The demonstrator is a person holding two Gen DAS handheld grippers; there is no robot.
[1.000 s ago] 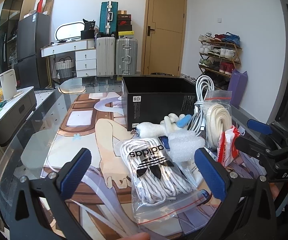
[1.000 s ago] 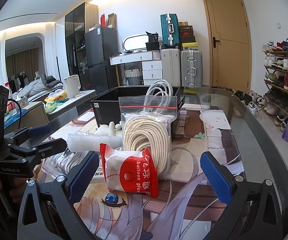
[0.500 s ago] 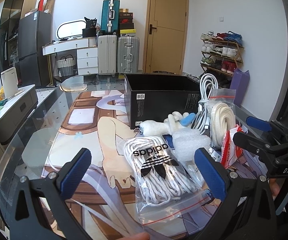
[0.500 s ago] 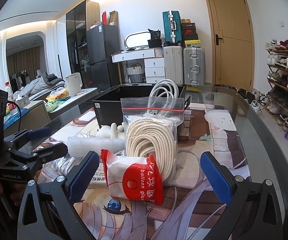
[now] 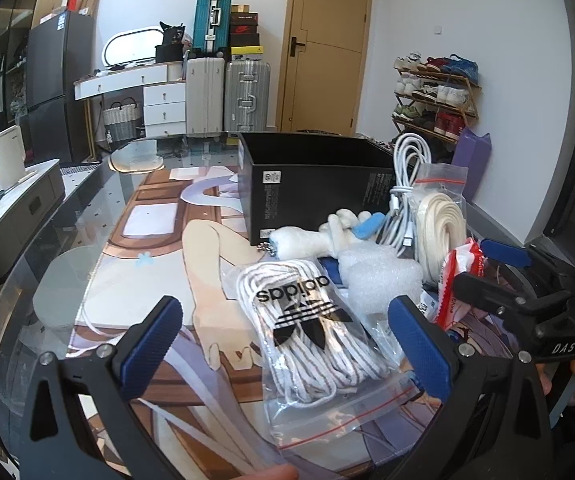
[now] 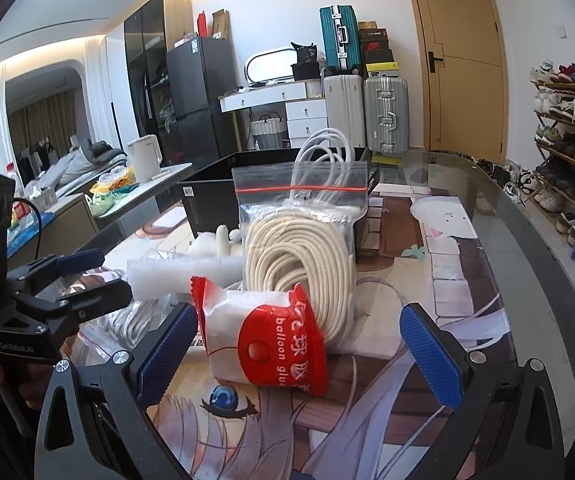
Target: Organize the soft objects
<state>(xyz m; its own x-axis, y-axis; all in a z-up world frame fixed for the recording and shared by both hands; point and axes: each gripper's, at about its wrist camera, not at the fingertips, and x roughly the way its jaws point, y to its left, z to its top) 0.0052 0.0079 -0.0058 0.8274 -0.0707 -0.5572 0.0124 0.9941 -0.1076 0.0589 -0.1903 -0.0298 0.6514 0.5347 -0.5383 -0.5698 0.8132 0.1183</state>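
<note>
A clear zip bag of white laces with an adidas logo [image 5: 307, 336] lies on the table between the open fingers of my left gripper [image 5: 287, 344]. A red and white balloon glue packet [image 6: 267, 340] lies between the open fingers of my right gripper [image 6: 299, 352]. Behind it a zip bag of cream rope [image 6: 299, 256] stands upright. A foam roll [image 6: 183, 268], a white plush toy [image 5: 311, 236] and white cables [image 5: 407, 176] lie by the open black box [image 5: 311, 184]. Neither gripper holds anything.
The glass table [image 6: 499, 240] has a printed mat under it. My right gripper also shows at the right of the left wrist view [image 5: 499, 268]. Suitcases [image 5: 227, 96], drawers and a shoe rack [image 5: 435, 96] stand beyond the table.
Both grippers have moved slightly forward toward the pile; the objects look a little nearer. Nothing was grasped or released.
</note>
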